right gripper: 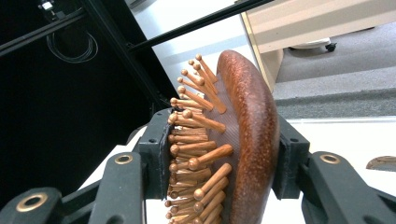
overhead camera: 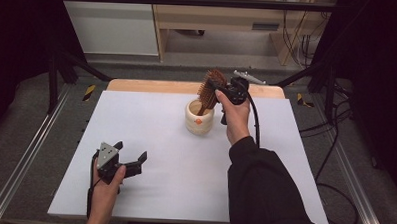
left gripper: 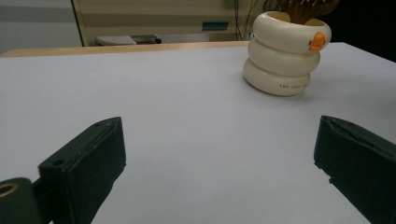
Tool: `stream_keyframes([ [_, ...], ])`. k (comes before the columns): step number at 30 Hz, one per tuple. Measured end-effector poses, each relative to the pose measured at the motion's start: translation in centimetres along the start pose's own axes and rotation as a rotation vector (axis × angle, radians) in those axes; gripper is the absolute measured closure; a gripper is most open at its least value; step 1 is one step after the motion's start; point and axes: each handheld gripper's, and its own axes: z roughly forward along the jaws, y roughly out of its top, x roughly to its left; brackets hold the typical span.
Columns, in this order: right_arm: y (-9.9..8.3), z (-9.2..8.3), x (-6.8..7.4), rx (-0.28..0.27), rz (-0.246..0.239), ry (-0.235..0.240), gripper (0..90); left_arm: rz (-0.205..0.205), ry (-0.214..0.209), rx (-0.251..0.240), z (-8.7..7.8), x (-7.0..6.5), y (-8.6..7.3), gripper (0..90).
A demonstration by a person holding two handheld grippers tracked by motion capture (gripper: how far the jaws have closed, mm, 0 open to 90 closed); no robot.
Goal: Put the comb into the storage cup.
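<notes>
High view: I hold the right gripper [overhead camera: 226, 91] just above and beside the cream cup [overhead camera: 199, 118], its fingers clamped on the head of the wooden hairbrush [overhead camera: 211, 88]. The brush handle angles down into the cup's mouth. The cup stands on the white counter [overhead camera: 185, 156], nearer the far edge than the near one, with a strip of bare wood showing beyond that far edge. The left gripper [overhead camera: 129, 162] sits well to the near left of the cup, close to the counter's near-left corner, with a wide bare stretch of counter between it and the cup.

Left gripper view: the fingers [left gripper: 84, 163] stand wide apart with nothing between them, only open counter surface. The cup [left gripper: 286, 53], a stack of three rounded rings with an orange mark at its rim, stands far ahead and to the right. The counter's far edge runs behind the cup.

Right gripper view: both fingers [right gripper: 156, 149] press on the hairbrush [right gripper: 247, 135], one against the bristle tips, the other against the smooth back. To the right of the brush, the counter edge meets grey floor.
</notes>
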Motion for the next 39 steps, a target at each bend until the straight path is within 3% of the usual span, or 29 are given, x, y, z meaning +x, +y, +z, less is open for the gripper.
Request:
stream_keyframes([
  [39,-0.3,-0.1,-1.3,0.018,0.083,0.024,48.1,0.007,-0.004,0.005,0.1,-0.1,0.0,2.5],
])
